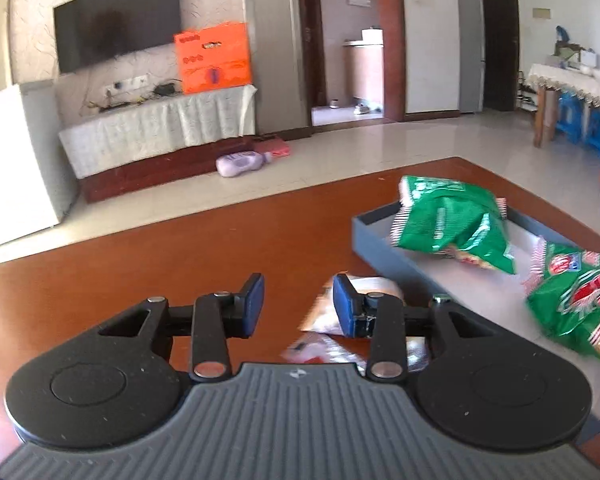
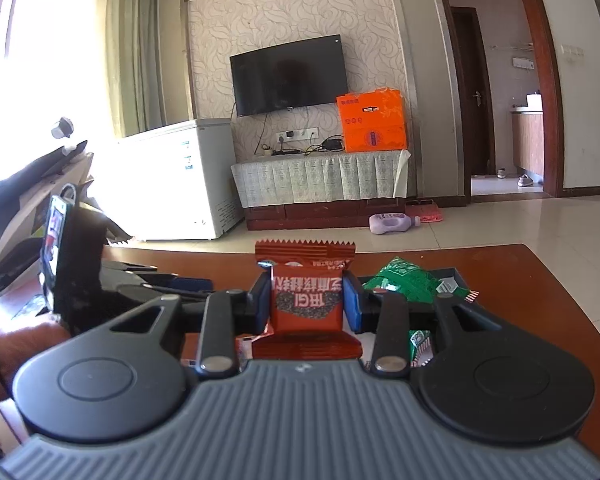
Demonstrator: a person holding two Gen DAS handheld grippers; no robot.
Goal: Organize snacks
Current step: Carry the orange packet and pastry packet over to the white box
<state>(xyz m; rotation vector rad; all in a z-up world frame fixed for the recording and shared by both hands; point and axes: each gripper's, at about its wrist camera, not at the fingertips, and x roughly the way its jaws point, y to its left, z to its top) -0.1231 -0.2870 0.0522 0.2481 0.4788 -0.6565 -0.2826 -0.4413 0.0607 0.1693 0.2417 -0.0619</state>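
Clamping red snack packet (image 2: 306, 304), right tool (image 2: 306, 306); left tool (image 1: 298, 306) empty above table (image 1: 180, 248).

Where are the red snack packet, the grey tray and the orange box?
red snack packet (image 2: 306, 306), right wrist view, on its front panel
grey tray (image 1: 384, 250), left wrist view, on its near wall
orange box (image 2: 372, 122), right wrist view, on its front face

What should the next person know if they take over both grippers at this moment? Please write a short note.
Right gripper: shut on a red-brown snack packet, held above the table.
Left gripper: open, holds nothing; a pale snack packet lies on the wooden table just beyond it.
Grey tray: one green snack bag is inside; a second green bag is at its near side.
Left: put the red-brown packet in the tray, then the pale packet.
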